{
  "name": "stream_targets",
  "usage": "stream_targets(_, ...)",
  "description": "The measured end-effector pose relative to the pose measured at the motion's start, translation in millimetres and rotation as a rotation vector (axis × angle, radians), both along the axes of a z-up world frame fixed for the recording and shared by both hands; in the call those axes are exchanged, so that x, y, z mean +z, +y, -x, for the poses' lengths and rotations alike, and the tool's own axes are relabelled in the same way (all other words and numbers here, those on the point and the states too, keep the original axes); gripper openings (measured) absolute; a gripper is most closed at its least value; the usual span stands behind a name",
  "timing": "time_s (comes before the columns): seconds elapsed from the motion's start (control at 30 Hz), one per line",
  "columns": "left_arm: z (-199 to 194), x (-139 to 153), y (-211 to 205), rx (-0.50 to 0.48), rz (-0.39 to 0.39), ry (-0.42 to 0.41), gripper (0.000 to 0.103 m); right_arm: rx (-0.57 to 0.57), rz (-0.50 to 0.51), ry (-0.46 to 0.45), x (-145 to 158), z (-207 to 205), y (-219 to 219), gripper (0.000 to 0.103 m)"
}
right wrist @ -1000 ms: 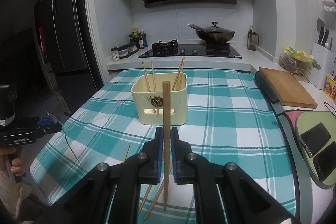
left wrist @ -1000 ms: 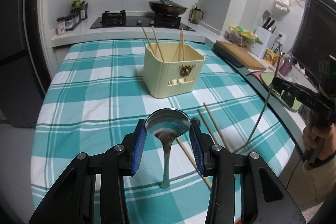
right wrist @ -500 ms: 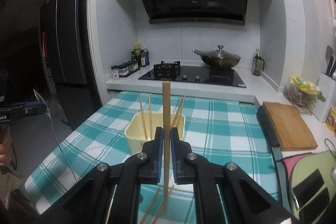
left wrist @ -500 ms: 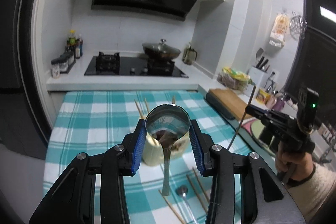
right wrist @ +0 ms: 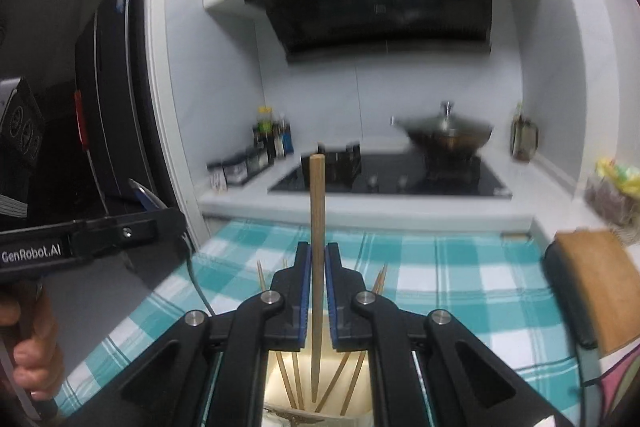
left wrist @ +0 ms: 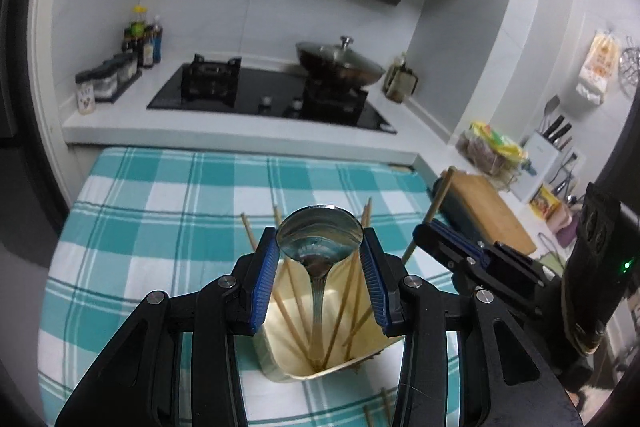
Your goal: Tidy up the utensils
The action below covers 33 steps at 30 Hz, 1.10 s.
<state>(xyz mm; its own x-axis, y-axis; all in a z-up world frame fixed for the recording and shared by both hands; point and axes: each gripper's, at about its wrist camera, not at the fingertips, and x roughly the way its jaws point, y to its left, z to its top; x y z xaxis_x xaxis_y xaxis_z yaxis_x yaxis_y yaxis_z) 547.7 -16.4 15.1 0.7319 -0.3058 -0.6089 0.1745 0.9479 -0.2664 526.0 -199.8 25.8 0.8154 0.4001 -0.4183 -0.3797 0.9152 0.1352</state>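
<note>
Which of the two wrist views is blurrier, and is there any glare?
Right wrist view: stove and wok smeared, chopstick between the right gripper pads sharp. Left wrist view: crisper; spoon bowl in the left gripper mirrors the room, without harsh glare.

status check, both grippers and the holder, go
Left gripper shut on spoon. Right gripper shut on chopstick. Both above holder; chopsticks inside crowd it.
</note>
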Motion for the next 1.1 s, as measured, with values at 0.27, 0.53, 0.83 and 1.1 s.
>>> stream_targets(0.27,-35.0,-57.5,-5.7,0.01,-0.029,0.146,0.042,0.074,0.051,0.214,-59.0,-50.2,24.5,0.008)
stream_targets(0.53,1.1,-40.9,6.1,-0.031,-0.03,0.137,0.059,0.036,-0.029,0.23,-52.6,-28.4,4.6,0.029)
stream_targets(0.83,148.3,-109.7,55.8,-0.007,-0.178,0.177,0.089,-0.033,0.13,0.251,-74.6,90.7,-66.4,0.045)
stream_targets(1.1,222.9,-215.3,50.4,0.06,-0.212,0.272,0.089,-0.169,0.203,0.42,-187.5,184.9,-100.4,0.045)
